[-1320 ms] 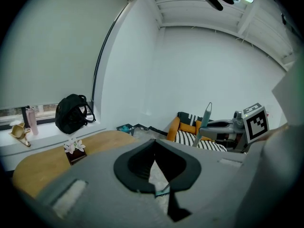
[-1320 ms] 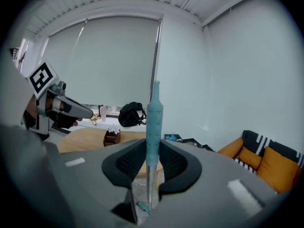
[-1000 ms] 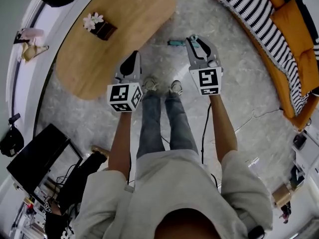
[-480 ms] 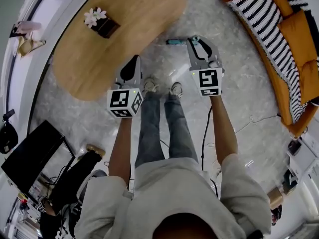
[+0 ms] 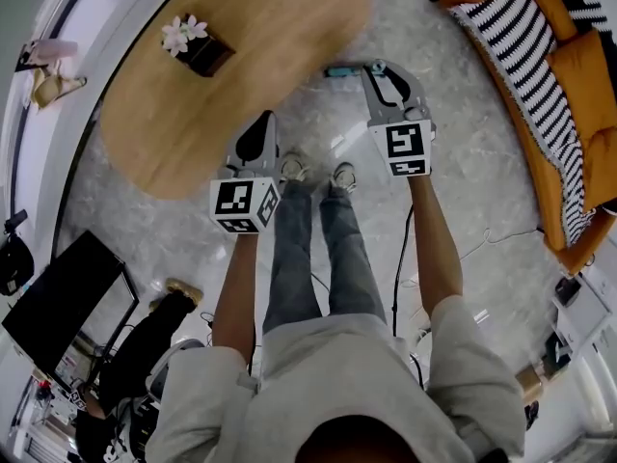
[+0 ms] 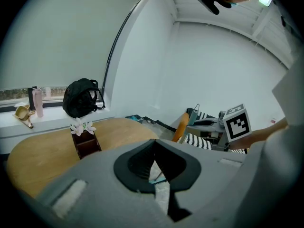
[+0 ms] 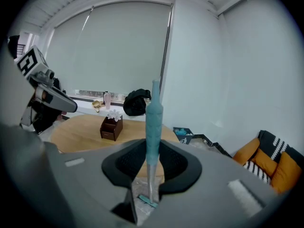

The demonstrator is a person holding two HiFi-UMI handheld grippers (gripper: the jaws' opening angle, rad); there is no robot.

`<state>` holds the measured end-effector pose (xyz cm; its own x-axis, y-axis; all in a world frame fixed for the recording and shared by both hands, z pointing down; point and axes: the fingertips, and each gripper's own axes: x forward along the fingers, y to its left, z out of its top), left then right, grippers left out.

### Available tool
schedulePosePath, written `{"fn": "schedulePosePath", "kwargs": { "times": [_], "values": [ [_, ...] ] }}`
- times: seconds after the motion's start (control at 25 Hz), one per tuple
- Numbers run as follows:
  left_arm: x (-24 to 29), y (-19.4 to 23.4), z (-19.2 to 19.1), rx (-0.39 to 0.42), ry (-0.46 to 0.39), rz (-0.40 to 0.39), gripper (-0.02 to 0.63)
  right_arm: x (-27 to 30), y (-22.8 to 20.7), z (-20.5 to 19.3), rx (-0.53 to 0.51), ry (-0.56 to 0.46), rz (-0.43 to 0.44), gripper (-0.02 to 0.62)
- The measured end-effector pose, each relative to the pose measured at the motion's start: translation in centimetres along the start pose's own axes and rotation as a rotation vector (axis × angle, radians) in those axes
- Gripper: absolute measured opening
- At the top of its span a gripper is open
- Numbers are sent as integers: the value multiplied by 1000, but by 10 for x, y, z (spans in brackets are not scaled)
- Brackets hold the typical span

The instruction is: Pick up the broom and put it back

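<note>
The broom stands upright in the right gripper view, with a teal grip [image 7: 153,118] on a silver pole and its teal head [image 7: 147,200] on the floor. My right gripper [image 7: 152,146] is shut on that grip. From the head view the right gripper [image 5: 386,73] reaches forward over the floor beside the table, the broom head [image 5: 339,70] just left of it. My left gripper [image 5: 256,135] hangs above the person's left shoe. In its own view the left gripper [image 6: 154,144] is shut, its pads meeting with nothing between them.
An oval wooden table [image 5: 231,75] with a small flower box [image 5: 193,48] lies ahead on the left. An orange sofa [image 5: 588,104] with striped cushions curves along the right. A black backpack [image 6: 81,98] sits on the window sill. A cable [image 5: 396,258] trails over the marble floor.
Both grippers have sunk a little toward the floor. The right one still holds the broom upright. The view has shifted slightly toward the table.
</note>
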<state>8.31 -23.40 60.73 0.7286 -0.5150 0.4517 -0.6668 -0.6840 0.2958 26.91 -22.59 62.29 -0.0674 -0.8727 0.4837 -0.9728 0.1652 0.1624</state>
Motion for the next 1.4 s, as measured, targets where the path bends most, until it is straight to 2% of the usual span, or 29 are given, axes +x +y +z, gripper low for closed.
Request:
{"fn": "schedulePosePath", "kwargs": {
  "times": [0.84,1.4],
  "values": [
    [15,35,3,-27,-5,41,3,88,-2,24,-60,-17,91,91],
    [18,43,-2,-38,-2,49,3,112,-10,28,-72,-19,118,94]
  ]
}}
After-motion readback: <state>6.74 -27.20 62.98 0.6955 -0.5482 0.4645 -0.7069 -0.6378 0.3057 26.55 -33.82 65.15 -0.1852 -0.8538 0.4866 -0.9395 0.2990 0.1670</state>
